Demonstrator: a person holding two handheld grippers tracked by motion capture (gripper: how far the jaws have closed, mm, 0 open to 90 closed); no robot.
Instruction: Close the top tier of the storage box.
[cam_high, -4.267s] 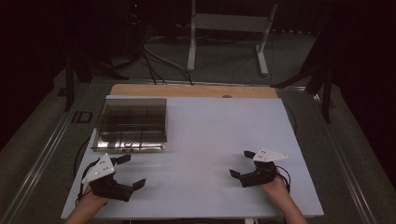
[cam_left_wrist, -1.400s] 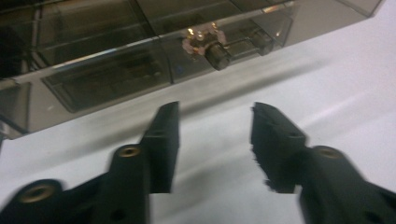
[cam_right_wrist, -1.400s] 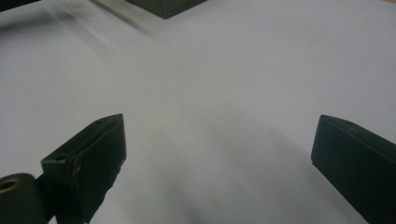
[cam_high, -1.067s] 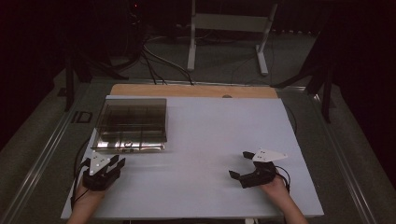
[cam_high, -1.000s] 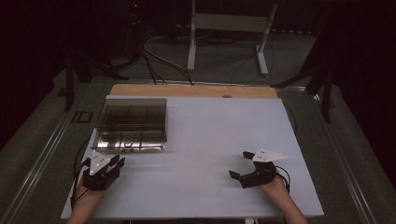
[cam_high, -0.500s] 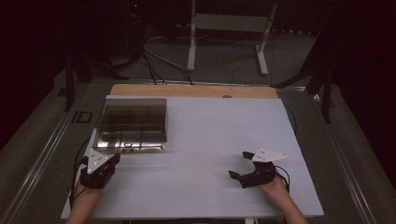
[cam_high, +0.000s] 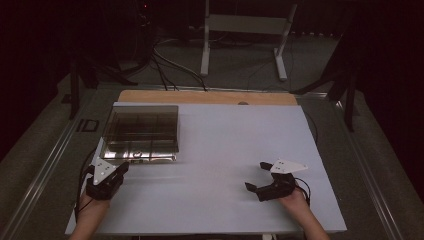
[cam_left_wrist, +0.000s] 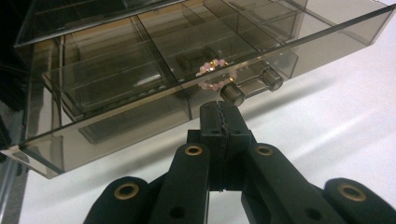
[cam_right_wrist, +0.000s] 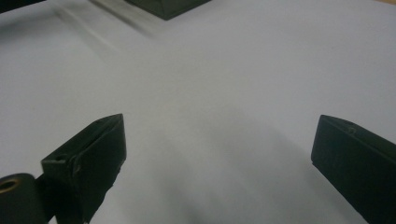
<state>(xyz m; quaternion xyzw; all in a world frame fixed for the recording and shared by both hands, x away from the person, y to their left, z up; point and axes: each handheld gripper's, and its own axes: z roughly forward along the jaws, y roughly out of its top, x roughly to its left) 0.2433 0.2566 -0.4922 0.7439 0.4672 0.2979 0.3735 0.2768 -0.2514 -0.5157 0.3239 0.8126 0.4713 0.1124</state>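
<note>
White surface (cam_high: 225, 150) in a dark room, smoky clear box (cam_high: 140, 132) at its left.

The box sits near the left edge, with a pink bead bracelet (cam_left_wrist: 212, 74) inside behind two front knobs (cam_left_wrist: 232, 94). The left claw (cam_left_wrist: 219, 116) is closed on nothing, tips just short of the nearer knob. The right claw (cam_high: 259, 176) rests open, well apart at right.

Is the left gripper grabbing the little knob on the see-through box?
No, the left gripper has its jaws shut on nothing just short of the knob on the smoky clear box.
</note>
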